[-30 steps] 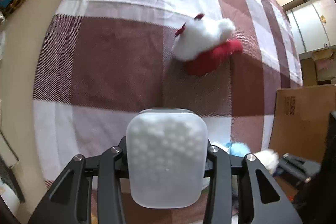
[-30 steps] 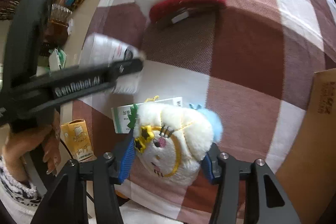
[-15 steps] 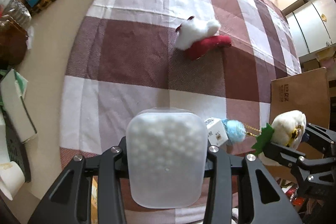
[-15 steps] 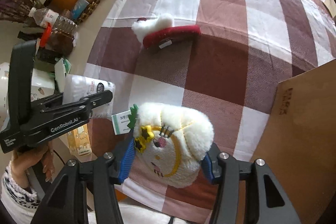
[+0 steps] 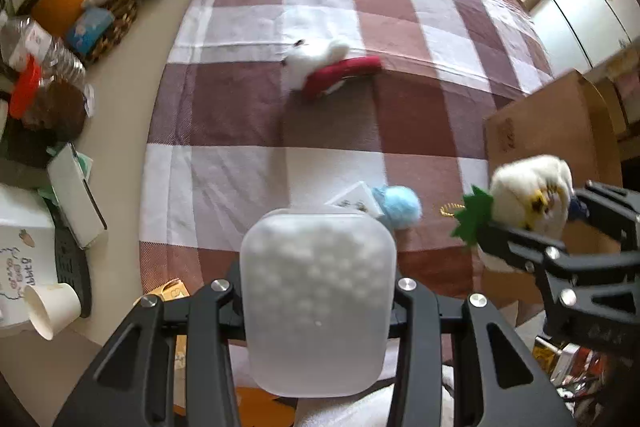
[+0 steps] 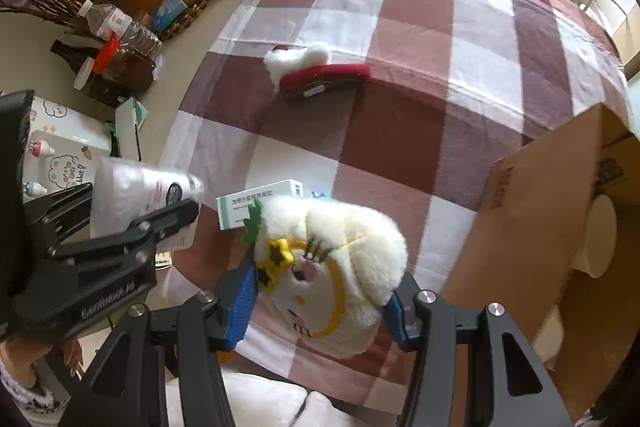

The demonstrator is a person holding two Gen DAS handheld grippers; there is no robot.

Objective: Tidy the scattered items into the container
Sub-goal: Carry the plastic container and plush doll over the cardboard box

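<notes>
My left gripper (image 5: 318, 291) is shut on a frosted white plastic bottle (image 5: 318, 303), held above the table's near edge; it also shows in the right wrist view (image 6: 136, 195). My right gripper (image 6: 320, 307) is shut on a cream plush toy with a yellow star (image 6: 332, 267), held above the table beside the open cardboard box (image 6: 532, 227). The plush (image 5: 532, 187) and box (image 5: 552, 123) show at the right of the left wrist view. On the checked cloth lie a red and white plush (image 5: 332, 71), a white medicine box (image 6: 260, 207) and a blue pompom (image 5: 400, 207).
The checked tablecloth (image 5: 340, 7) covers the table. Along the left side stand bottles (image 6: 116, 23), a wicker tray of items (image 5: 108, 27), a paper cup (image 5: 52, 307) and a printed white box (image 6: 68, 143). A white roll (image 6: 600, 235) lies inside the cardboard box.
Both grippers have risen and pulled back from the cloth with their loads. The right gripper with the cream plush has moved closer to the cardboard box.
</notes>
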